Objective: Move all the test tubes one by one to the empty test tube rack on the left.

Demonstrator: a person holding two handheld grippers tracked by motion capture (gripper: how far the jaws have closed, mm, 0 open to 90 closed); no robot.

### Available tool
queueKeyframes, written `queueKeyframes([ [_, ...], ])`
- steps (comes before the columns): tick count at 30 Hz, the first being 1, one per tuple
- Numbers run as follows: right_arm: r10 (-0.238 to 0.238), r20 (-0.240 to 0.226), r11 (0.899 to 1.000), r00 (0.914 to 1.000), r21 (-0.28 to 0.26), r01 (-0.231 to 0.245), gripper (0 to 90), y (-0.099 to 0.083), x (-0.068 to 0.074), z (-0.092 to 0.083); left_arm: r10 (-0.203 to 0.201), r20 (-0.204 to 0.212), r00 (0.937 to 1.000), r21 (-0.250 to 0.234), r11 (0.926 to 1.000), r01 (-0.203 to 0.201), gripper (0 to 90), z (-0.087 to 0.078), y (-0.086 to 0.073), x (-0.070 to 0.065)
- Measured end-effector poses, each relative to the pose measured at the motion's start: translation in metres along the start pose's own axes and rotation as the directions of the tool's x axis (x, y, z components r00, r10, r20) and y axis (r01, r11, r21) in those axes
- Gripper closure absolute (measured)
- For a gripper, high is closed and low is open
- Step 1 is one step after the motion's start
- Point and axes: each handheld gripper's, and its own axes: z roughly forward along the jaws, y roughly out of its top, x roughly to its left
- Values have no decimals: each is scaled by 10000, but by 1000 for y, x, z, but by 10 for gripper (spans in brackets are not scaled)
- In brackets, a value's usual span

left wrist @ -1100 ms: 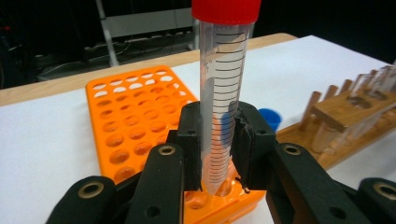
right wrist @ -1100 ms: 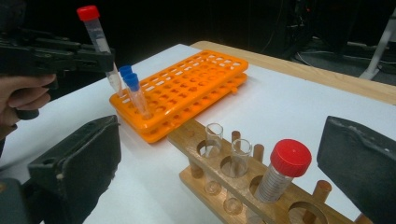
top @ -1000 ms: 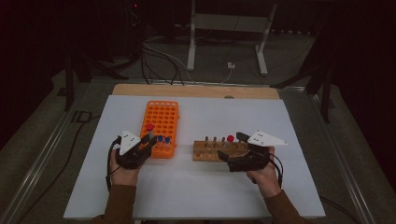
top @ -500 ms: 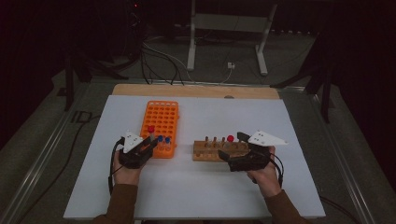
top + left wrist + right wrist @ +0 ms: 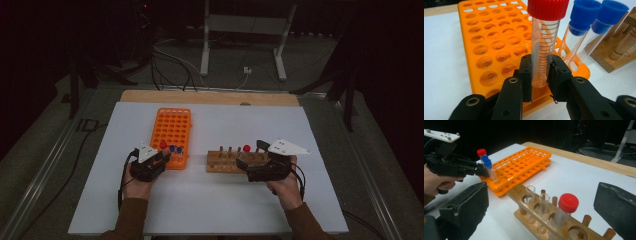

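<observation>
A red-capped tube (image 5: pixel 545 42) is clamped low on its body between the jaws of the left claw (image 5: pixel 539 75), which is closed onto it. The tube is held nearly upright, cap uppermost, its rounded bottom hanging just above the near edge of the orange rack (image 5: pixel 496 47); whether the tip has entered a hole cannot be told. Two blue-capped tubes (image 5: pixel 586 30) stand in the rack just to the right of it, leaning slightly.

The coming move is judged to turn on this: the tube's long axis is vertical and the open holes lie directly below and to the far side of the claw, so a small shift and a straight descent would seat it, provided the axis is kept in line with the hole.

In the high view the left claw (image 5: pixel 161 159) is seen at the rack's near right corner, while the right claw (image 5: pixel 250 165) rests at the wooden stand (image 5: pixel 225 164) on the white tabletop (image 5: pixel 220 200), well apart from the rack. The right claw's jaws are spread wide and nothing is held; another red-capped tube (image 5: pixel 564 212) sits in the stand between them, farther off.
</observation>
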Motion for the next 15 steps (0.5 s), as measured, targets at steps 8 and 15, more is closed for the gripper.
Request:
queueKeyframes([
  [8, -6, 162, 9999, 9999, 123, 4, 0, -3, -5, 3, 39, 38, 10000, 71, 10000, -39, 746, 1, -1, 0],
  [15, 158, 188, 9992, 9997, 352, -165, 20, -8, -12, 8, -136, 81, 9999, 58, 9999, 136, 693, -1, -1, 2],
])
